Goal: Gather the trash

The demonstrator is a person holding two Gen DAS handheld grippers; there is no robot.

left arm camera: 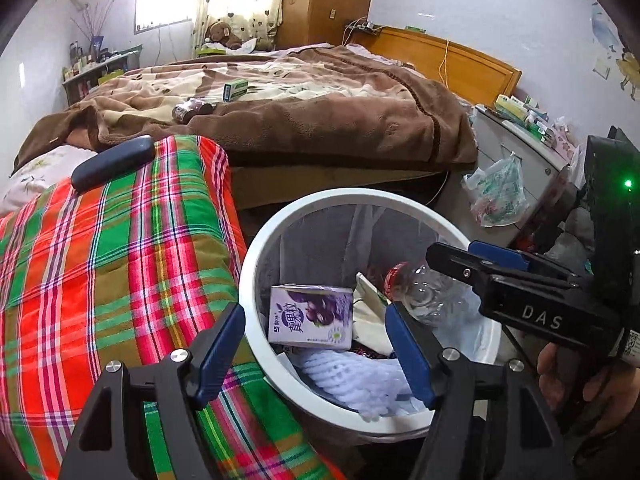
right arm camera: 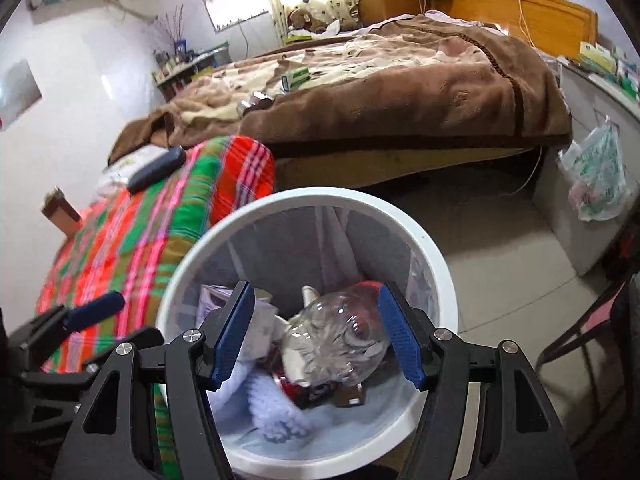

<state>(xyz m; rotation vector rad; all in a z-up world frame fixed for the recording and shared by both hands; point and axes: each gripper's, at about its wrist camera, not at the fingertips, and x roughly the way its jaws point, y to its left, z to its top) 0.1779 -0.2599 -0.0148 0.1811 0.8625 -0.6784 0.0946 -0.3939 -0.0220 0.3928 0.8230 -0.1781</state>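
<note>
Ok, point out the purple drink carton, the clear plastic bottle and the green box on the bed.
purple drink carton (left arm camera: 312, 316), left wrist view, on its printed front face.
clear plastic bottle (right arm camera: 336, 340), right wrist view, on its crumpled body.
green box (left arm camera: 235, 90), left wrist view, on its long side.

Bin (left arm camera: 256, 264) right of quilt (left arm camera: 120, 260); carton (left arm camera: 312, 316), bottle (right arm camera: 336, 344) inside.

Home bedroom: bed (left arm camera: 320, 92) w/ brown blanket, wooden headboard (left arm camera: 452, 60), curtained window, teddy (left arm camera: 220, 34)
</note>
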